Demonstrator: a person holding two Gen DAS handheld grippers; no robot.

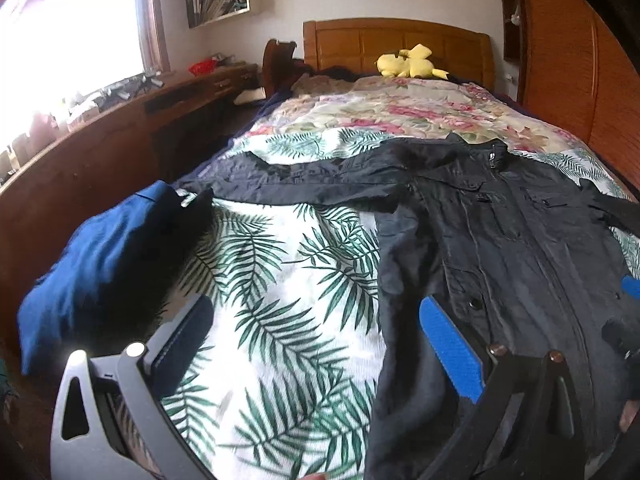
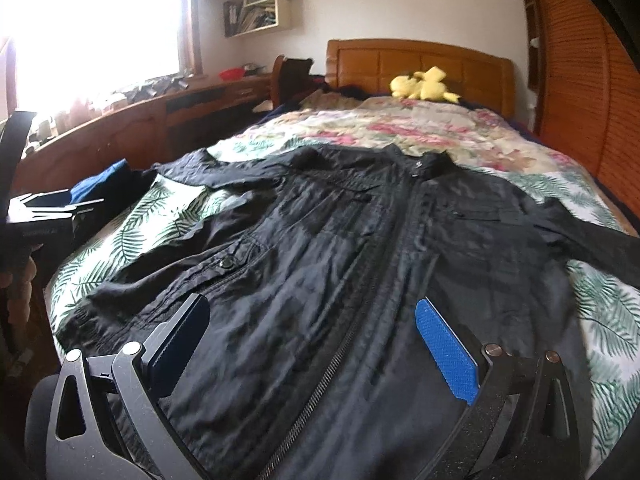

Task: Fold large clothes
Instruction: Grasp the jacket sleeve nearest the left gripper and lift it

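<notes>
Left gripper (image 1: 320, 344) jaws spread wide, holding nothing, over the bed's (image 1: 280, 280) near edge beside the jacket's (image 1: 500, 240) hem. Right gripper (image 2: 316, 340) likewise released above the zipper. Jacket lies flat across the bed; blue garment (image 1: 100, 248) at left edge.

Bedroom surroundings beyond the tools

A yellow plush toy (image 1: 409, 63) lies far ahead against the wooden headboard (image 1: 396, 42), on a floral quilt (image 1: 384, 114). Ahead and to the left, a wall shelf (image 2: 260, 4) hangs near the bright window (image 2: 92, 20), above a cluttered wooden desk (image 2: 168, 108).
</notes>
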